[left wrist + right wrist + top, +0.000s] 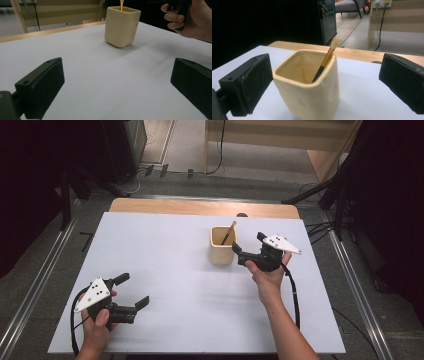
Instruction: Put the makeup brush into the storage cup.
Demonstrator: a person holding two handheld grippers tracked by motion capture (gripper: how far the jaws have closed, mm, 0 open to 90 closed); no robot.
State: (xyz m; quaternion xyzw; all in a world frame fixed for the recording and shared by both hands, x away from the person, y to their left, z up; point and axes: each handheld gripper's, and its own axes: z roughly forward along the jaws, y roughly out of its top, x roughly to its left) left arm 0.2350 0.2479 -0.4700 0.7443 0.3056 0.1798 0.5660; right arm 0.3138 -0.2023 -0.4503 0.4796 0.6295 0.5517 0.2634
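Cream cup [222,246] stands upright toward the far side of the bench [165,270], brush [325,61] leaning in one corner, bristles up. Right tongs [246,247] spread wide, empty, just beside the cup. Left tongs [135,291] spread, empty, well apart. Risks as I judge them: a jaw nudging the wall could tip the cup; closing carelessly could knock the brush out.
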